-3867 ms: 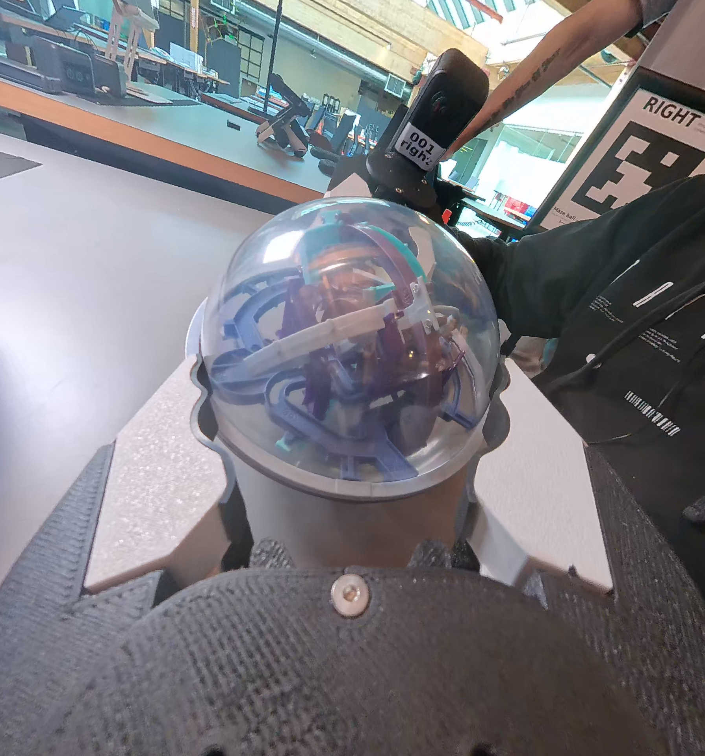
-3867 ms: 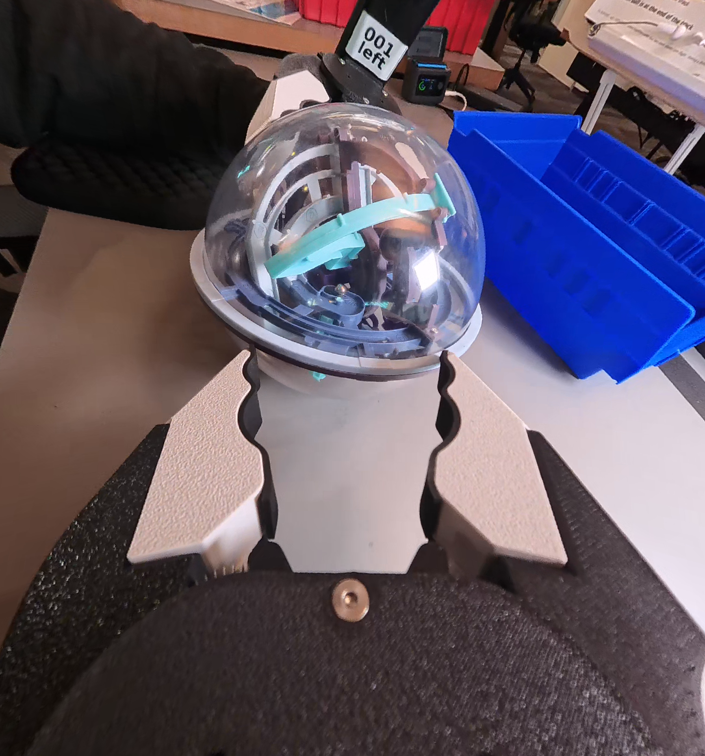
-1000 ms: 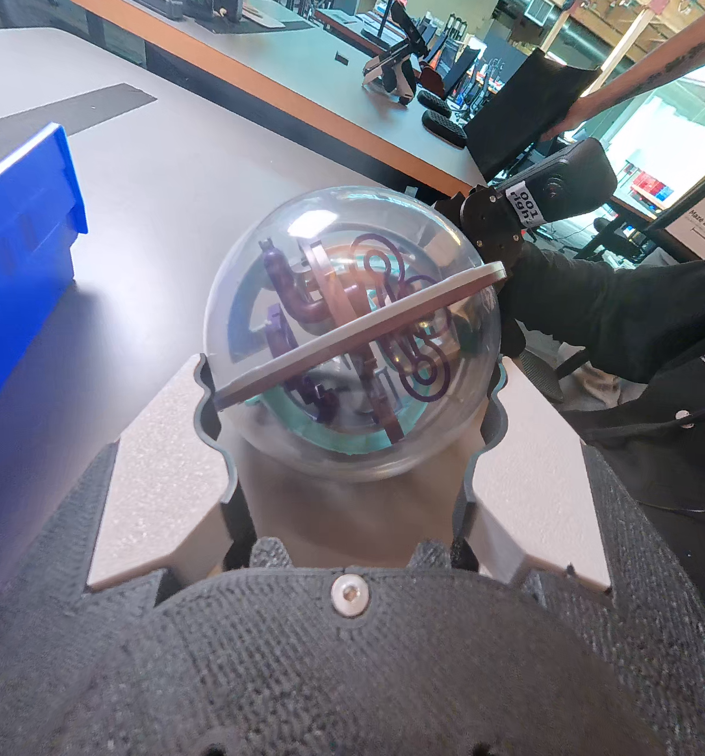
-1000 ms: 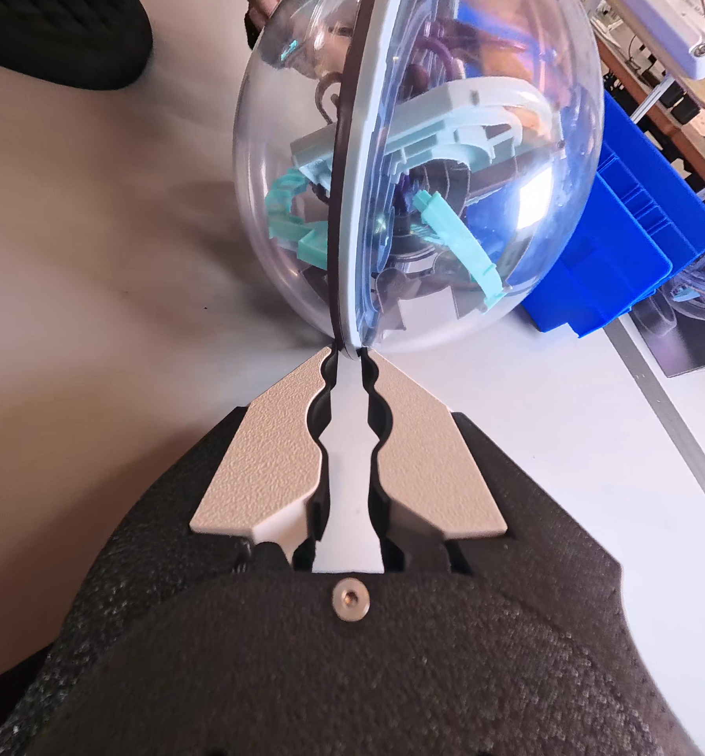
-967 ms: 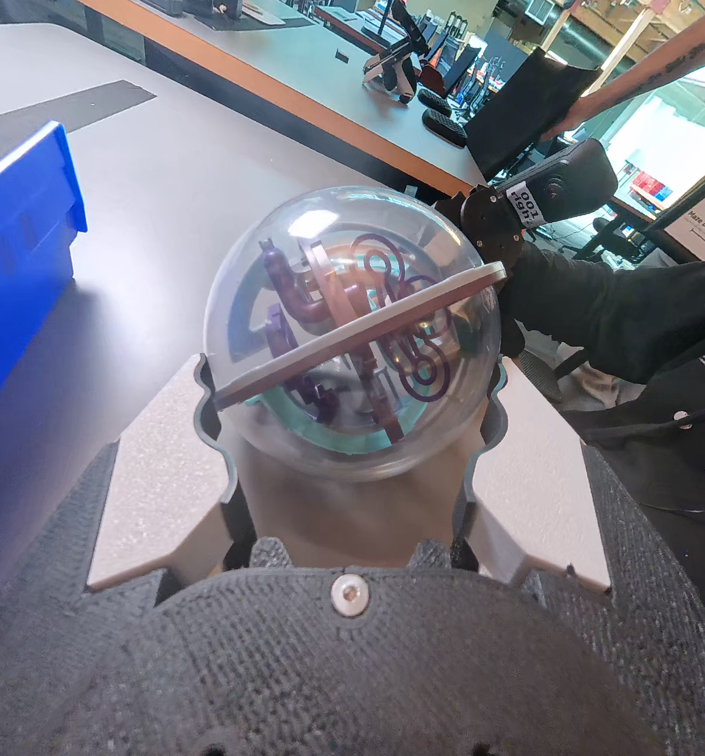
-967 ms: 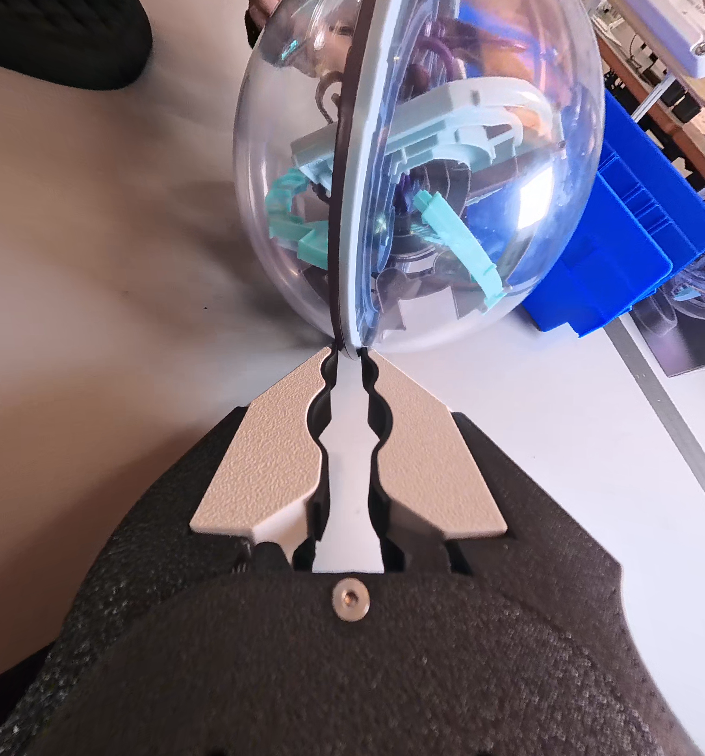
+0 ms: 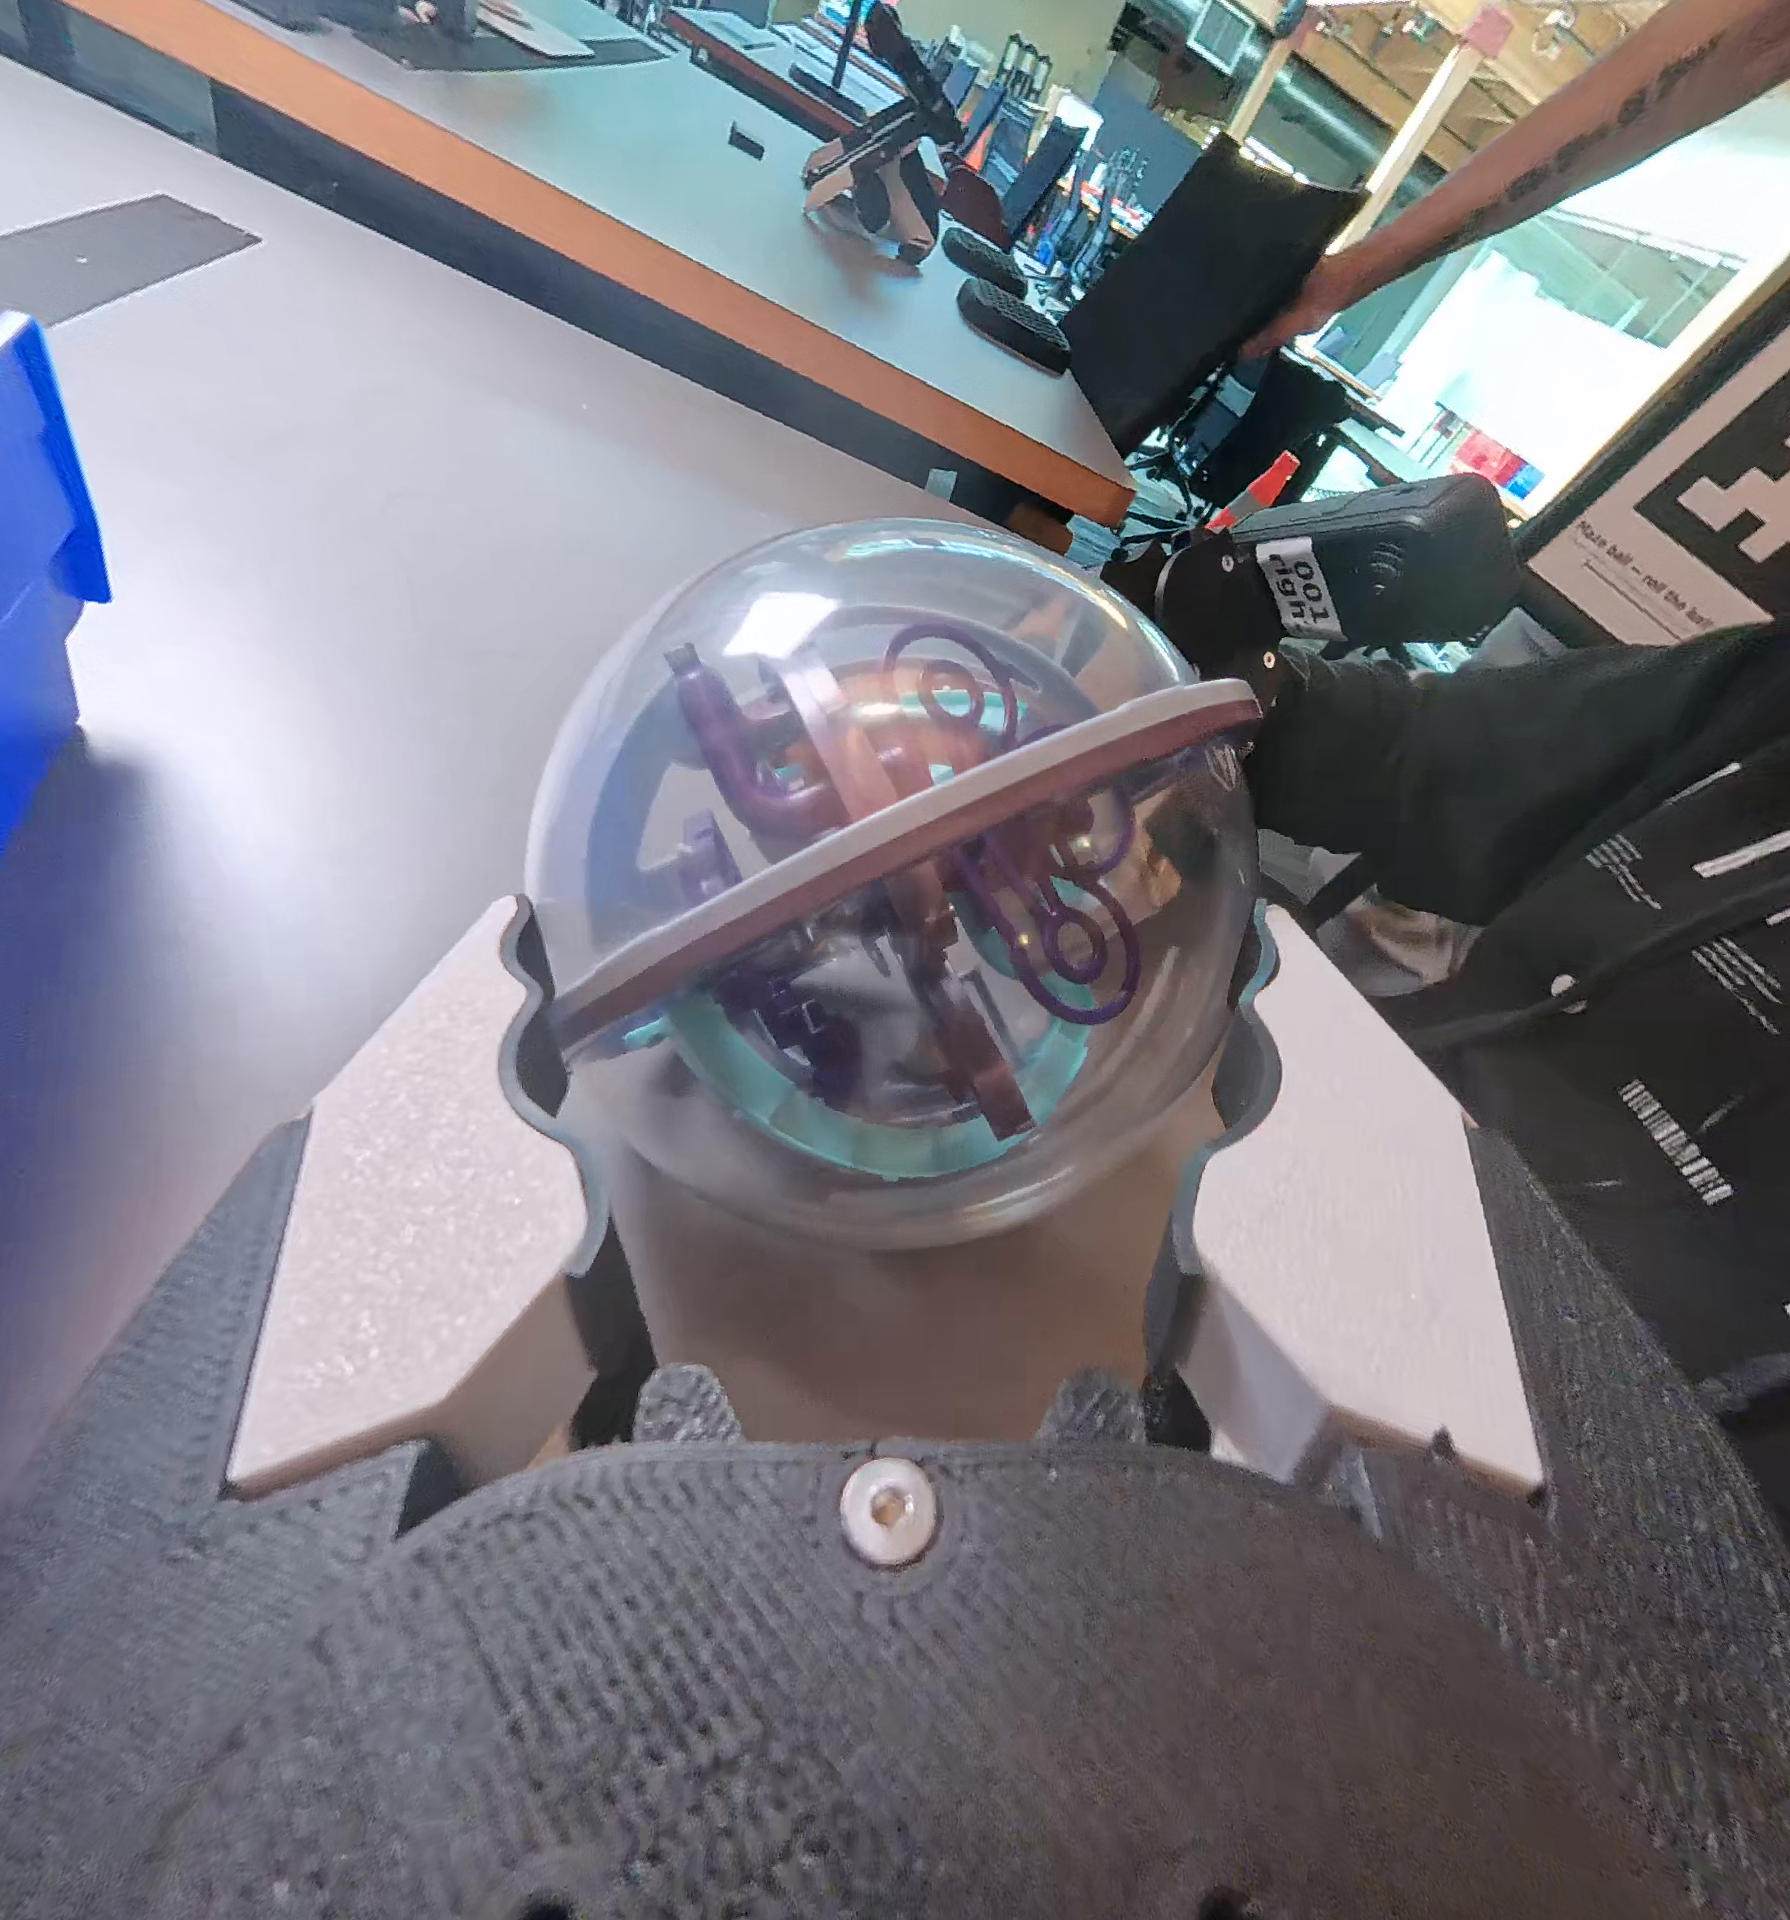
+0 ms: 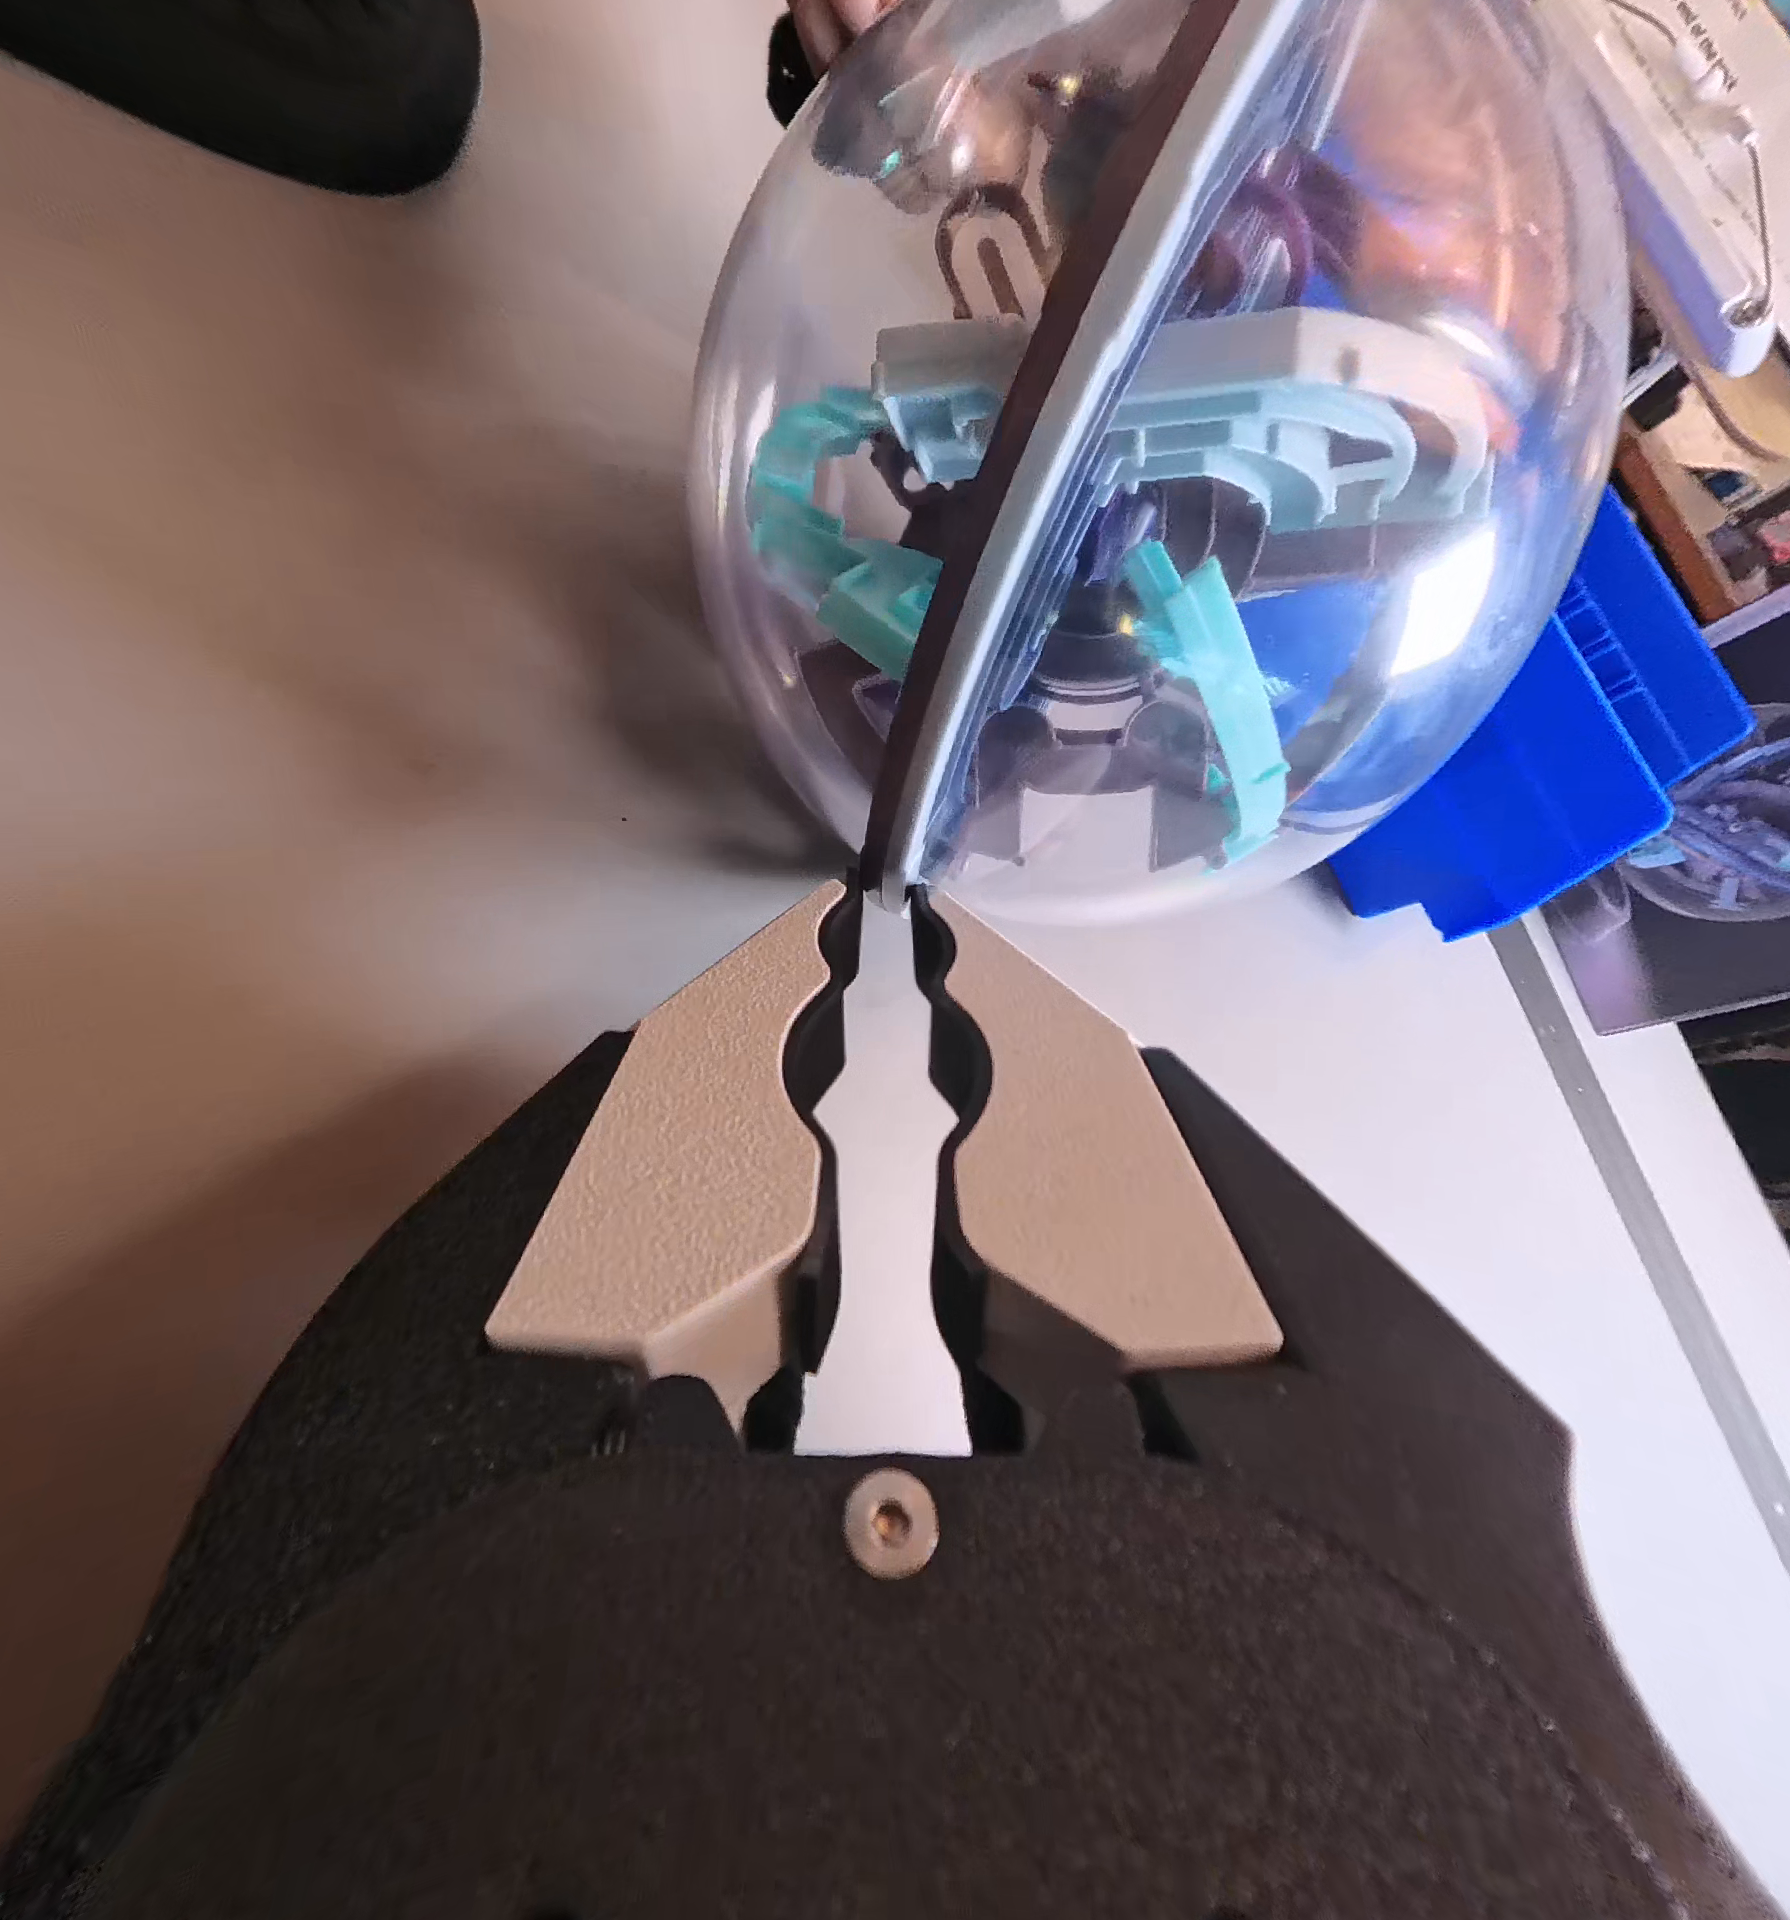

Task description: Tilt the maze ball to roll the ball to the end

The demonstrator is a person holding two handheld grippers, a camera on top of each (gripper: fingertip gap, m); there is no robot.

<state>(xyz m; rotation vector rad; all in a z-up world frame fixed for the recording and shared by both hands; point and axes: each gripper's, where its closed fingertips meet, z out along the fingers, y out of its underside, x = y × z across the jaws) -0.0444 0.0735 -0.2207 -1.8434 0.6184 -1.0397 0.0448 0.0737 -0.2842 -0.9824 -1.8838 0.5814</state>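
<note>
Maze ball (image 7: 886, 883) cradled wide across left gripper (image 7: 886, 997), right gripper (image 8: 883, 899) pinching its rim (image 8: 1026, 499), which tilts diagonally between them.

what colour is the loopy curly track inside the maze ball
Purple; the looping track inside the maze ball shows best in the left wrist view.
</note>
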